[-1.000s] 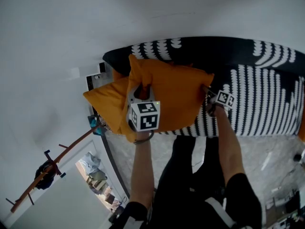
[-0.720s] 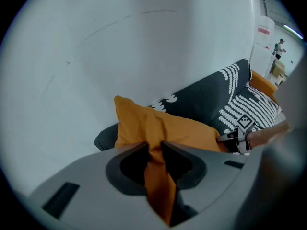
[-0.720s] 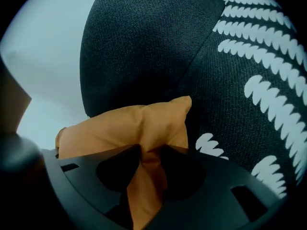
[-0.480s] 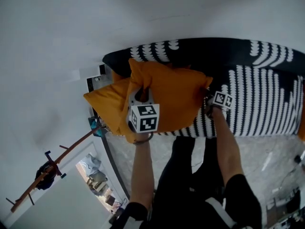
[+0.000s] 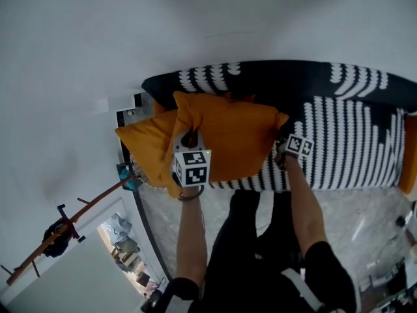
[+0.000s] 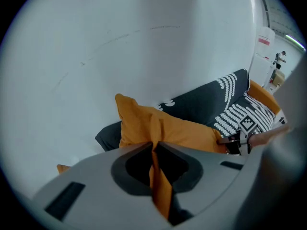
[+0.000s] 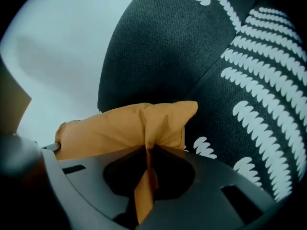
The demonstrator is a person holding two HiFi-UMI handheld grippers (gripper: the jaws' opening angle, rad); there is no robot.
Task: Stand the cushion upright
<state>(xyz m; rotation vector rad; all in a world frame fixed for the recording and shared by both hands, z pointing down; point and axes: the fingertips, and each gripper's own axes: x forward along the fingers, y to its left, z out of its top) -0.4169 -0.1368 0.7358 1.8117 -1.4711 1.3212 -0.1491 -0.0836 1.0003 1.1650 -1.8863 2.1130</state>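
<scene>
An orange cushion (image 5: 231, 139) lies on the black sofa with white markings (image 5: 352, 142), its far edge leaning toward the backrest. My left gripper (image 5: 190, 137) sits at the cushion's near left edge. In the left gripper view its jaws have just been closing and now pinch a fold of the orange fabric (image 6: 156, 152). My right gripper (image 5: 281, 147) is at the cushion's right corner. In the right gripper view its jaws have also just been closing, and a pleat of that corner (image 7: 146, 157) is clamped between them, with the cushion (image 7: 129, 128) bunched ahead.
A second orange cushion (image 5: 140, 142) lies under the first at the sofa's left end, and another (image 5: 409, 162) shows at the right edge. A white wall (image 5: 195, 25) rises behind the sofa. A wooden coat stand (image 5: 65, 237) is at lower left.
The right gripper has risen slightly with the cushion's right corner. The left gripper stays at the near left edge.
</scene>
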